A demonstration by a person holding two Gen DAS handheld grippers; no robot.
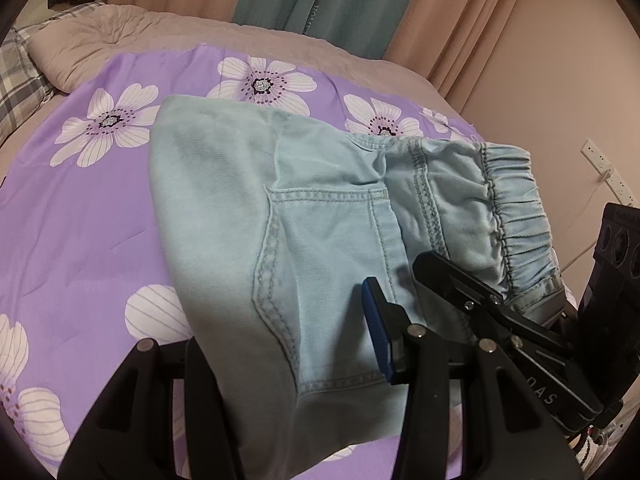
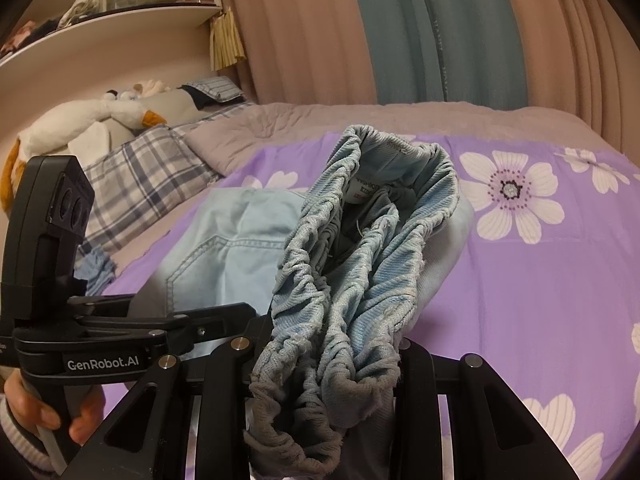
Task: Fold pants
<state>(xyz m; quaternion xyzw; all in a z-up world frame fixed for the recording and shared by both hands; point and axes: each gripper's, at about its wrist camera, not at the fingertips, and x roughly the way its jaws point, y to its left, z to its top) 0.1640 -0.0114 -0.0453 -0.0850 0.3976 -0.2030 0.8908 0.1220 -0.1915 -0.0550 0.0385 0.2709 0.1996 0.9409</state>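
Light blue denim pants (image 1: 248,200) lie on a purple flowered sheet (image 1: 80,220), back pocket up, elastic waistband (image 1: 516,208) at the right. My left gripper (image 1: 296,360) is shut on the pants' near edge by the pocket; cloth drapes over its left finger. In the right wrist view my right gripper (image 2: 328,364) is shut on the bunched elastic waistband (image 2: 360,264), which hangs over the fingers and hides their tips. The right gripper (image 1: 472,296) also shows at the waistband in the left wrist view. The left gripper (image 2: 224,320) reaches in from the left in the right wrist view.
The sheet covers a bed with a pinkish quilt (image 1: 120,36) and plaid pillows (image 2: 140,168). A stuffed toy (image 2: 88,120) and shelves (image 2: 100,8) are at the head. Curtains (image 2: 420,32) hang behind. A wall socket (image 1: 604,160) is at the right.
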